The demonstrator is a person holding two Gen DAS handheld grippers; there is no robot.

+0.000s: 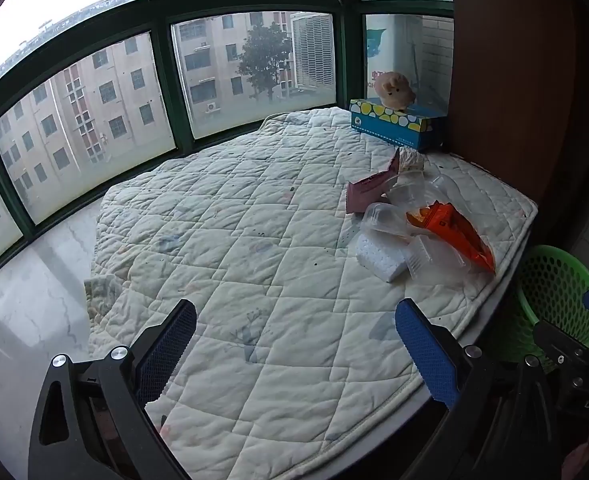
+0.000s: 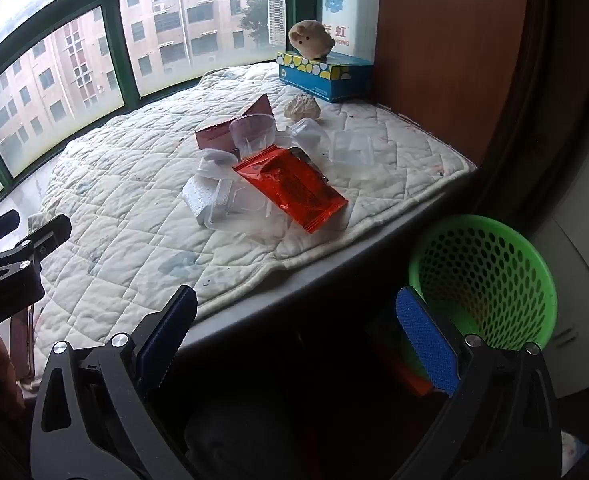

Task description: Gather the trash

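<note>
Left gripper (image 1: 294,344) hovers over bare quilted pad (image 1: 222,240), jaws wide apart, empty. Trash heap lies right of it near the pad's edge: foam block (image 2: 200,199), clear plastic trays (image 2: 238,204), orange wrapper (image 2: 290,186). Right gripper (image 2: 294,340), jaws likewise apart and empty, hangs beside green mesh basket (image 2: 482,280), probably stationed below the edge for short drops.

left gripper (image 1: 294,344): fingers wide, empty | right gripper (image 2: 294,332): fingers wide, empty
</note>
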